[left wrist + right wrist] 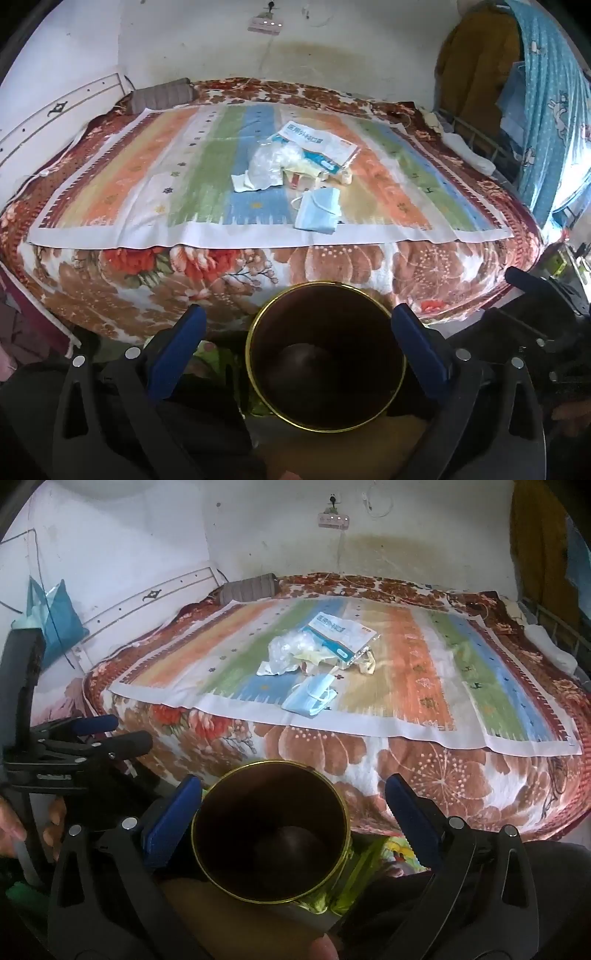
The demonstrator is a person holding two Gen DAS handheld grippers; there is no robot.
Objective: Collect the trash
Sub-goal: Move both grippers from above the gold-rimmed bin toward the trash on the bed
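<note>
A pile of trash lies mid-bed on a striped cloth (129, 177): a white-and-blue package (317, 142) (340, 631), a crumpled clear plastic bag (266, 162) (284, 650), a white tissue (242, 182) (266, 668) and, nearest me, a blue face mask (317, 210) (310, 698). In front of the bed stands a dark bin with a gold rim (314, 283) (273, 762). My left gripper (299, 310) hovers open over the bin, nothing between its blue pads. My right gripper (293, 782) is open and empty above it too. Both are well short of the trash.
A floral blanket (221, 266) covers the bed. A grey pillow (162, 94) and white headboard (55, 110) are at the far left, with hanging clothes (476, 66) and a blue curtain (546, 110) on the right. A hand (51, 823) holds the left gripper's handle.
</note>
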